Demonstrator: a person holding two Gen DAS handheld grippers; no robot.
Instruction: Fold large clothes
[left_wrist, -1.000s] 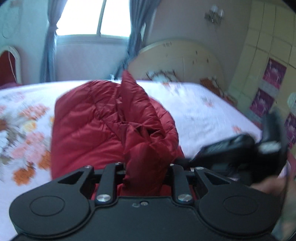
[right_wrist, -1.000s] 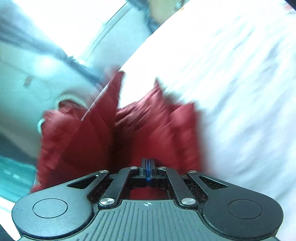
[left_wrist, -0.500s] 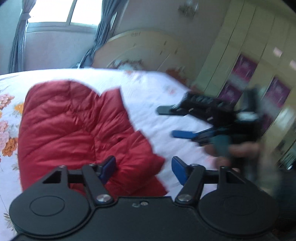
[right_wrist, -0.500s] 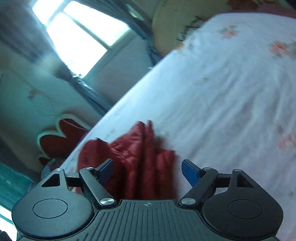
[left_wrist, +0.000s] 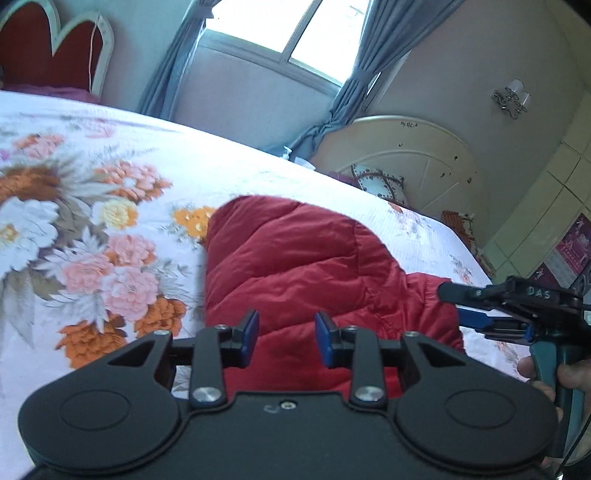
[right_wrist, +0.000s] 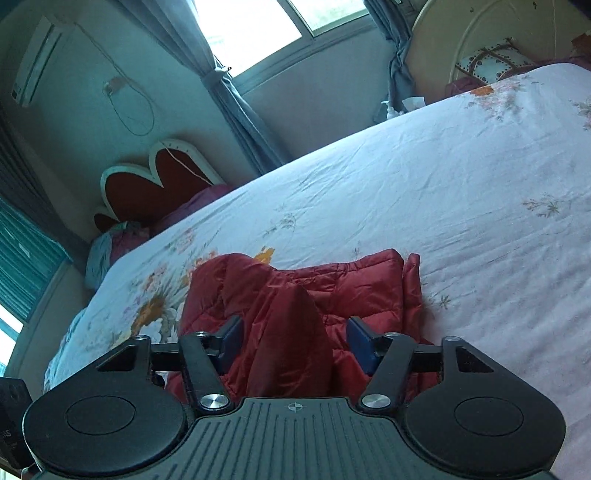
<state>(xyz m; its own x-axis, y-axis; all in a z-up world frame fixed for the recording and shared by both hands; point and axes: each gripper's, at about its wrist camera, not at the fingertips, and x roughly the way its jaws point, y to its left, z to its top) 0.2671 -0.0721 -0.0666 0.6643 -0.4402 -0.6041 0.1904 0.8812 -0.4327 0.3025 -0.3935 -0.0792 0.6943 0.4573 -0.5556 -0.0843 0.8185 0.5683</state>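
Note:
A red quilted jacket (left_wrist: 295, 258) lies folded in a heap on the floral bedsheet (left_wrist: 92, 229). My left gripper (left_wrist: 286, 334) hovers over the jacket's near edge. Its blue pads stand apart and are closing, with fabric behind them but nothing pinched. My right gripper (left_wrist: 452, 304) comes in from the right in a person's hand (left_wrist: 535, 369), at the jacket's right edge. In the right wrist view the right gripper (right_wrist: 295, 339) straddles a raised ridge of the jacket (right_wrist: 288, 332). Its jaws are closing and the pads do not touch the ridge.
The bed (right_wrist: 461, 177) stretches away beyond the jacket. A cream headboard (left_wrist: 413, 155) with a pillow stands at the far end, a wardrobe (left_wrist: 554, 206) on the right. A red heart-shaped backrest (right_wrist: 147, 184) and curtained window (left_wrist: 280, 33) lie past the bed.
A second ago both grippers were shut on lifted jacket fabric. They opened and let it drop, drew back from it, and their jaws are now narrower than half a second ago.

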